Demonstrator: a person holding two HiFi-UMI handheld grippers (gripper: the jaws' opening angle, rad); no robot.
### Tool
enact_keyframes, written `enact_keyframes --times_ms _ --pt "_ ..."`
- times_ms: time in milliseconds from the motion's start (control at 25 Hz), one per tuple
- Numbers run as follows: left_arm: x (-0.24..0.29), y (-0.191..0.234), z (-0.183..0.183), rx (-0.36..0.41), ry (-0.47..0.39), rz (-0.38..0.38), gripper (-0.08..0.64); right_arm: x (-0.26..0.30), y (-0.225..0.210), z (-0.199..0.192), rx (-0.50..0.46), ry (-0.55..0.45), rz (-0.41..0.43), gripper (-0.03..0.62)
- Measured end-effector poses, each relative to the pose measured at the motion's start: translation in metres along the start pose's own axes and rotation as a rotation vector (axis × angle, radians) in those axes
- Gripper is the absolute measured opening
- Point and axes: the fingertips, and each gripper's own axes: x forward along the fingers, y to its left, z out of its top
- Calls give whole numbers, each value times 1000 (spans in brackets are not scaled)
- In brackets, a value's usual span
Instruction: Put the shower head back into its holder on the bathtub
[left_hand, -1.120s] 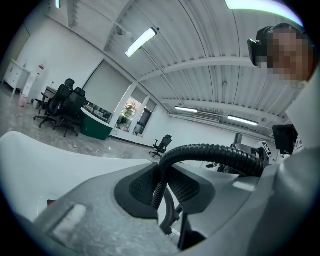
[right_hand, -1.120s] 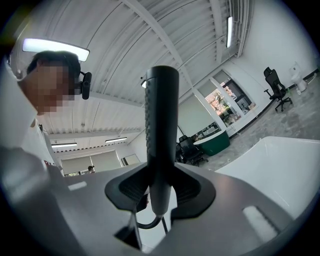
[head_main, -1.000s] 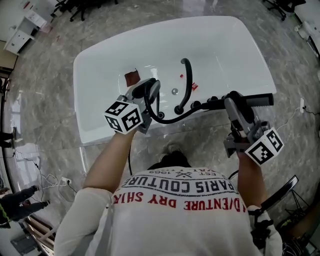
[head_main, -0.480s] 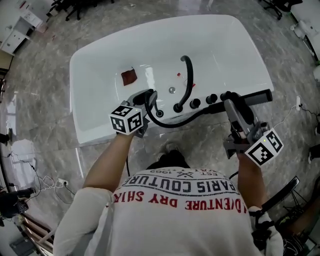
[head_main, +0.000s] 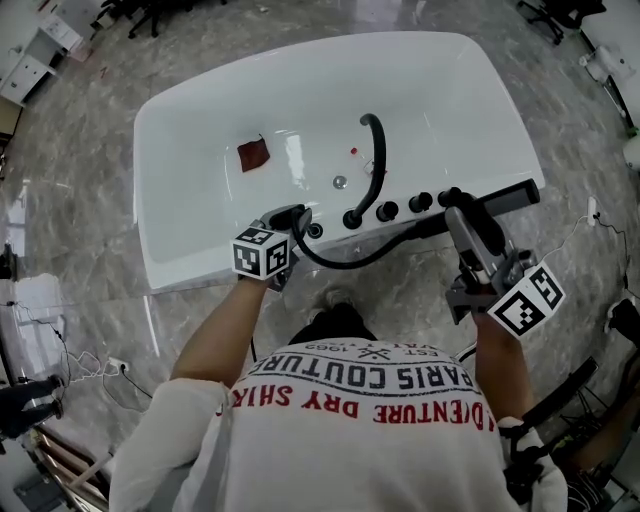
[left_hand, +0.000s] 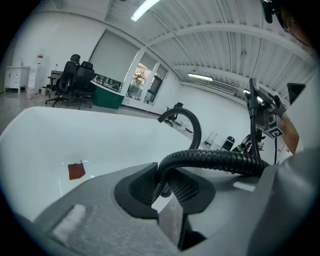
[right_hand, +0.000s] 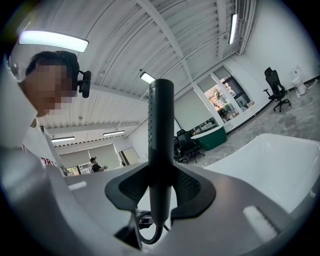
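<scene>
The black shower head (head_main: 503, 196) juts level over the right end of the white bathtub (head_main: 200, 130), with my right gripper (head_main: 463, 208) shut on its handle (right_hand: 160, 145). From the handle a black ribbed hose (head_main: 352, 258) sags outside the near rim and runs left to my left gripper (head_main: 291, 222), which is shut on the hose (left_hand: 215, 161) low at the rim. A black ring fitting (head_main: 316, 230) sits on the rim beside that gripper. The arched black spout (head_main: 375, 150) and several black knobs (head_main: 387, 211) stand along the rim between the two grippers.
A dark red patch (head_main: 254, 153) lies on the tub floor near the drain (head_main: 340, 182). The marble floor (head_main: 90, 200) surrounds the tub, with cables (head_main: 95, 360) at the left. Office chairs (left_hand: 75, 82) stand beyond the tub's far side.
My left gripper has sunk with the hose from above the tub down to the near rim, and the hose loop hangs lower. The right gripper and shower head have stayed put.
</scene>
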Motion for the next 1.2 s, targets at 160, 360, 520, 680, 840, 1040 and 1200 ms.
enact_keyframes --times_ms 160,360,520,680,840,1040,1200 --pt "5 7 -23 -3 47 22 66 2 -1 -2 6 12 7 137" --pt "11 16 -59 -32 112 49 66 1 -5 -6 14 26 17 137" --pt "16 17 -80 -38 153 62 66 1 -7 -7 18 37 22 137" --pt "21 20 -94 -17 187 78 66 3 -3 -6 12 45 39 137" --pt "34 25 -106 -7 207 101 66 1 -8 -4 16 46 52 137" --pt "48 26 -119 -18 224 105 67 0 -15 -1 18 50 62 137" --pt "49 30 -119 9 247 110 80 5 -15 1 25 52 67 137"
